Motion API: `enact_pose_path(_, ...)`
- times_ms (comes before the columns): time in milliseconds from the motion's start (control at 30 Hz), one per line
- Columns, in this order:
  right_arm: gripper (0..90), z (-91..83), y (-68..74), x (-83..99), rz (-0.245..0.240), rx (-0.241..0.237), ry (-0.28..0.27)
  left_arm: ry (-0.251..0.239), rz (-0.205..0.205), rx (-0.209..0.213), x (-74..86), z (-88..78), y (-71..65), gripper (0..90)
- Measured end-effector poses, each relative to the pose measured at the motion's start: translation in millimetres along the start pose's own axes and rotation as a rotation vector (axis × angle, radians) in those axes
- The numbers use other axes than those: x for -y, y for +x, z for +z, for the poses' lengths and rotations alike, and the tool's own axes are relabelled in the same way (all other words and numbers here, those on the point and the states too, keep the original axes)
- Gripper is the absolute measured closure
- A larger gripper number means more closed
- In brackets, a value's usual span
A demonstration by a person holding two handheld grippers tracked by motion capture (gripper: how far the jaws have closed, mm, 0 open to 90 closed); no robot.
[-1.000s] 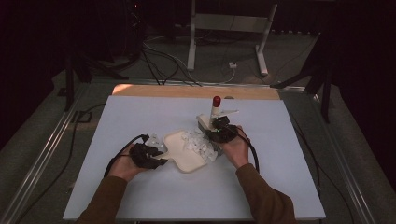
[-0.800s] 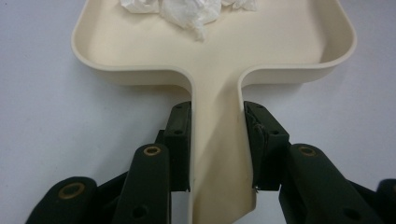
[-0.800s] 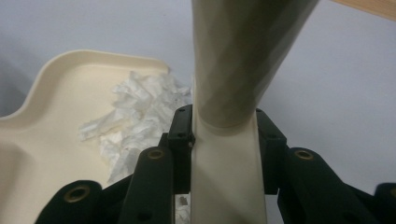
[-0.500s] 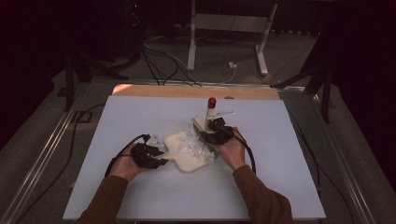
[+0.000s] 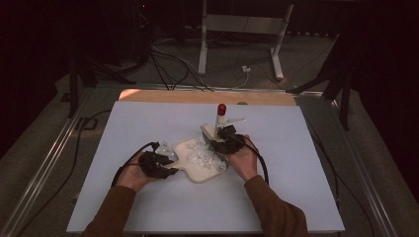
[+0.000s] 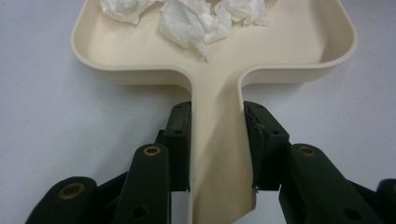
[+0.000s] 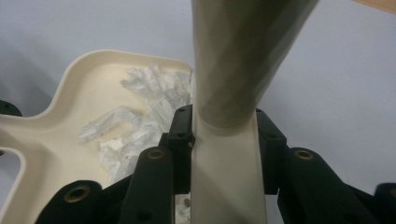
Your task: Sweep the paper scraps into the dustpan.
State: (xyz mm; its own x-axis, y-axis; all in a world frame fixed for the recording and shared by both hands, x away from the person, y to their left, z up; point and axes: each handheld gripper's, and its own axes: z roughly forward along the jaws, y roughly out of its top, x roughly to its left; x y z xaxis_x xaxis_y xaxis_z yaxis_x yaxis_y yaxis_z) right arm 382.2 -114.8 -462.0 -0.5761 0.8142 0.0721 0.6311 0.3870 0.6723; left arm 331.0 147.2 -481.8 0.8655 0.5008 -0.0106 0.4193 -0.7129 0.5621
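A cream dustpan (image 5: 193, 171) lies in the middle of the white board, with crumpled white paper scraps (image 5: 202, 153) in its tray. My left gripper (image 5: 168, 165) is shut on the dustpan's flat handle (image 6: 219, 154), its pads pressing on both edges. Paper scraps (image 6: 187, 21) sit at the tray's far side. My right gripper (image 5: 223, 142) is shut on the cream handle (image 7: 243, 56) of a brush, which stands up at the dustpan's right rim and ends in a red cap (image 5: 222, 108). Beside this handle lie the dustpan (image 7: 79, 93) and the scraps (image 7: 140, 116).
The white board (image 5: 148, 212) extends well to the left, right and front of the dustpan. A wooden strip (image 5: 173, 96) runs along its far edge. Beyond it are cables (image 5: 168, 64) and a metal stand (image 5: 237, 29) on the dark floor. Black cables trail from both grippers.
The brush and my right gripper have shifted slightly to the left, toward the dustpan. The left gripper and the dustpan have stayed in place.
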Motion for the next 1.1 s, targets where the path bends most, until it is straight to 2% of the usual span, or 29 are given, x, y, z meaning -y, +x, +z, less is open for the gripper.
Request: enact_pose_path(1100, 67.3, 3.1, 16.4, -3.4, -0.025, -0.029, 0.005, 0.003, 0.002, -0.002, -0.7, 0.6, -0.6, 66.3)
